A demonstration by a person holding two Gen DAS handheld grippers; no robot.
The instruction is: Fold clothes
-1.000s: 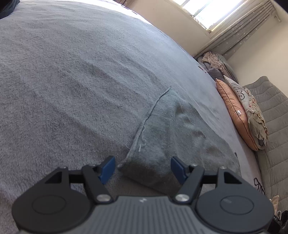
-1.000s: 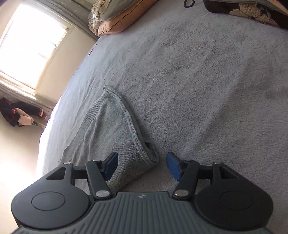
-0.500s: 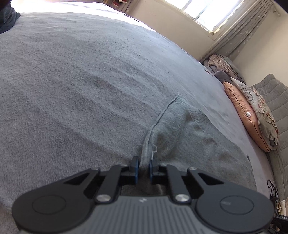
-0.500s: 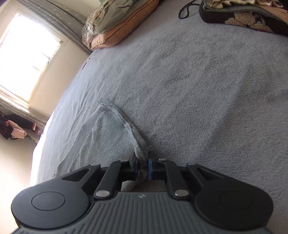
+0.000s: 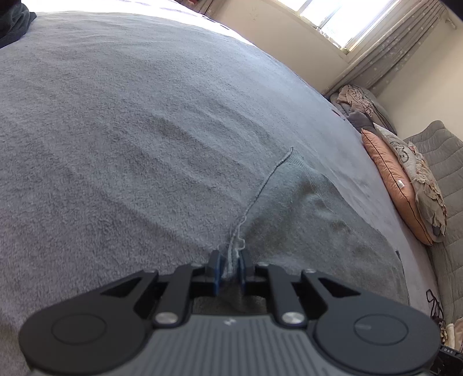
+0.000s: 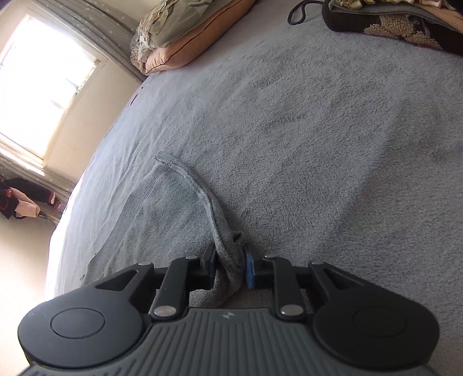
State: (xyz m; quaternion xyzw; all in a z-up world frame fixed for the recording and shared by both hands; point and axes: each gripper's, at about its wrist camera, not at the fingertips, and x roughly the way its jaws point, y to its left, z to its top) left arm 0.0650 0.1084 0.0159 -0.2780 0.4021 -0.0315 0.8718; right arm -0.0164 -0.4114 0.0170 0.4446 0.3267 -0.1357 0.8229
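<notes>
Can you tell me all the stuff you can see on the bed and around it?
garment: one, grey knit, lying on the bed, its near edge pinched at two spots
bed cover: one, grey fleece, spread over the whole bed
pillows: a stack, the orange one lowest with patterned grey ones on it, at the head of the bed
window: one, bright, in the cream wall, with grey curtains beside it
dark clothes pile: one, brown with tan pattern, at the bed's far edge
black cord: one, on the cover near that pile
left gripper: one, black with blue pads, closed on the garment's edge
right gripper: one, black with blue pads, gripping the garment's rolled hem; jaws just eased a little
</notes>
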